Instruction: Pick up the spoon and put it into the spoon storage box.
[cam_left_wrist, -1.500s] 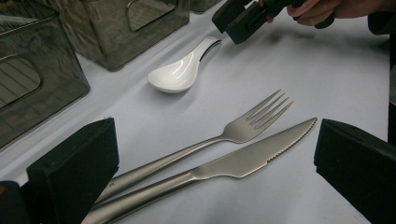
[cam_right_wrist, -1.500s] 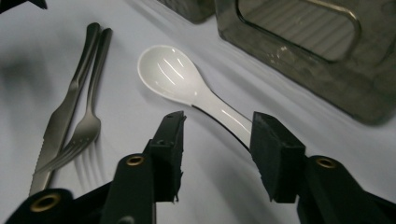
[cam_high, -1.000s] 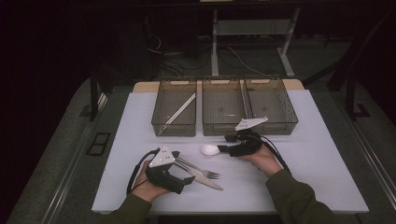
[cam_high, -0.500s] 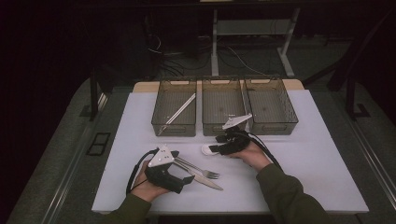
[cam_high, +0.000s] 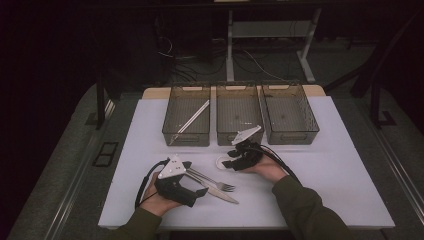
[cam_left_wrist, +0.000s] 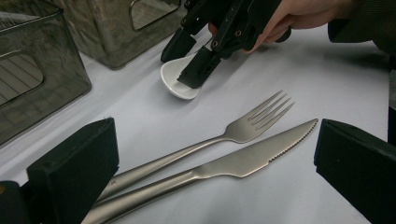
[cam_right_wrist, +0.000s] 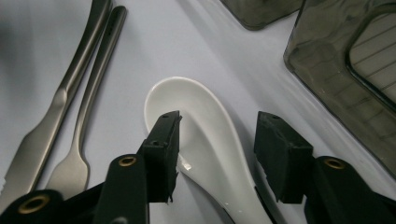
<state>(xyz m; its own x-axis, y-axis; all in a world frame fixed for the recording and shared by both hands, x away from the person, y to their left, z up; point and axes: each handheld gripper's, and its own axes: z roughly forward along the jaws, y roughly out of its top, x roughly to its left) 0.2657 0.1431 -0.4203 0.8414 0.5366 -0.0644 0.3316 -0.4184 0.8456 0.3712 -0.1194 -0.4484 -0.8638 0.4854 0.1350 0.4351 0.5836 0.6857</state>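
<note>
The white spoon (cam_right_wrist: 205, 135) lay on the worktop (cam_high: 345, 175) before the middle bin (cam_high: 239, 114), bowl toward the fork (cam_left_wrist: 243, 130), handle toward the person, while the right gripper (cam_right_wrist: 217, 154), having come down since earlier, was closing around it, not yet pressing.

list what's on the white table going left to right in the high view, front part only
left gripper → knife and fork, lying side by side → white spoon → right gripper, its jaws either side of the spoon
</note>
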